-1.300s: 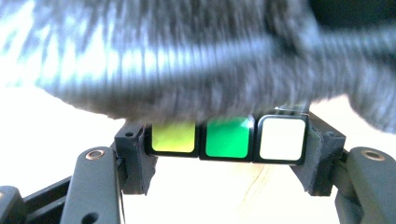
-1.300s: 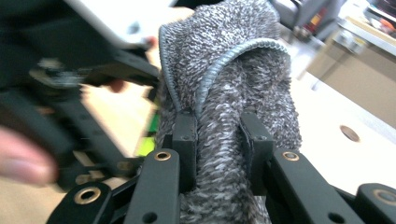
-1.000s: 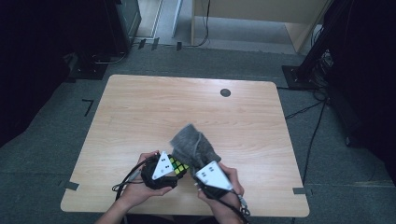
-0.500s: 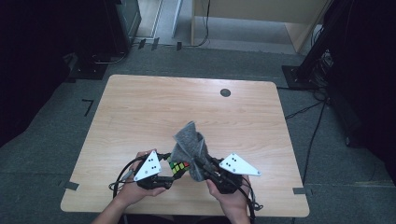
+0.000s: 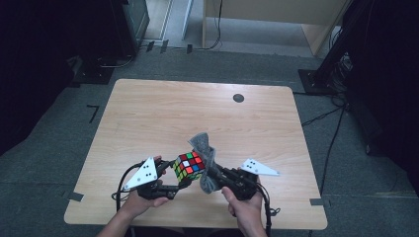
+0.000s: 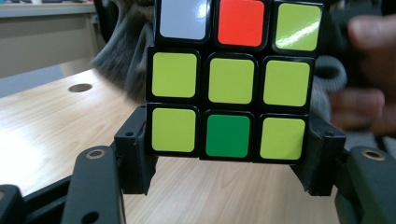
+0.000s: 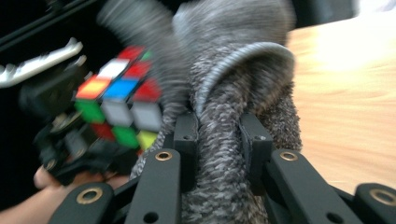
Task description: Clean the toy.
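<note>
A scrambled puzzle cube point(image 5: 188, 166) is held above the table near its front edge, and my left gripper point(image 5: 177, 181) is shut on it. In the left gripper view the cube point(image 6: 229, 77) sits between the two black jaws, its mostly yellow face toward the camera. My right gripper point(image 5: 212, 174) is shut on a grey knitted cloth point(image 5: 205, 155) that stands up beside the cube and touches it. The right gripper view shows the cloth point(image 7: 224, 154) bunched between the jaws, with the cube point(image 7: 119, 105) and the left gripper to its left.
The wooden table point(image 5: 163, 113) has a round dark cable hole point(image 5: 238, 98) at the back right. Cables trail from both grippers over the front edge. A wooden cabinet point(image 5: 276, 19) and dark equipment stand on the floor beyond the table.
Both grippers have turned outward, so their grey plates moved apart. The cube has risen and come up against the cloth, which the right gripper now holds upright.
</note>
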Demonstrator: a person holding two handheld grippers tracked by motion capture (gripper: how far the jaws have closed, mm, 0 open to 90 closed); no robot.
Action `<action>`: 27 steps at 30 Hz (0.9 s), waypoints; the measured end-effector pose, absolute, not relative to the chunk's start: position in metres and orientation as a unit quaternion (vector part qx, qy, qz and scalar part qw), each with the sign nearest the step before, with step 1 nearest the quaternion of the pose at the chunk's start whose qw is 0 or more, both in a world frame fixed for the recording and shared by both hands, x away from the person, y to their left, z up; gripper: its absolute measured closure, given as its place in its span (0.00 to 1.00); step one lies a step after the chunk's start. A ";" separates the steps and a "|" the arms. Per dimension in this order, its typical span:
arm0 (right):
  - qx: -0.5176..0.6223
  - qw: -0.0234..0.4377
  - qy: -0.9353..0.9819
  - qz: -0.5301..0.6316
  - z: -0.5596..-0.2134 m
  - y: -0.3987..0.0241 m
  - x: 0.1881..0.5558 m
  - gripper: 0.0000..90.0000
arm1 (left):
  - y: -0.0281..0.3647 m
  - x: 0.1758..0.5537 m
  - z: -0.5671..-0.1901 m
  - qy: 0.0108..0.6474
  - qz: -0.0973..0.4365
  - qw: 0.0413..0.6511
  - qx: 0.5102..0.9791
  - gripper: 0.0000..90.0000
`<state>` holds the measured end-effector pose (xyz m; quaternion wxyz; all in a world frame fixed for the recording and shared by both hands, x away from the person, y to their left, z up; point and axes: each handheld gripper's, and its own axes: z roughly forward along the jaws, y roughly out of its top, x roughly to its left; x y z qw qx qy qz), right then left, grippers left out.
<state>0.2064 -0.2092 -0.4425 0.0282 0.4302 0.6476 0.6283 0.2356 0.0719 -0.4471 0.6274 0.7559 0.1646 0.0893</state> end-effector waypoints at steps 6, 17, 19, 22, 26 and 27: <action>0.432 -0.028 0.647 0.627 -0.456 -0.207 0.213 0.82 | 0.080 0.240 -0.445 0.177 0.081 0.638 0.745 0.38; 0.430 -0.055 0.650 0.625 -0.461 -0.205 0.213 0.82 | 0.078 0.240 -0.446 0.179 0.075 0.639 0.744 0.38; 0.430 -0.060 0.656 0.617 -0.462 -0.202 0.214 0.82 | 0.077 0.239 -0.445 0.176 0.081 0.638 0.746 0.38; 0.431 -0.032 0.643 0.632 -0.453 -0.208 0.212 0.82 | 0.077 0.238 -0.446 0.172 0.079 0.635 0.749 0.38; 0.429 -0.018 0.619 0.658 -0.449 -0.213 0.210 0.82 | 0.076 0.238 -0.447 0.171 0.073 0.635 0.750 0.38; 0.429 -0.023 0.622 0.655 -0.452 -0.210 0.210 0.82 | 0.076 0.239 -0.446 0.171 0.071 0.636 0.750 0.38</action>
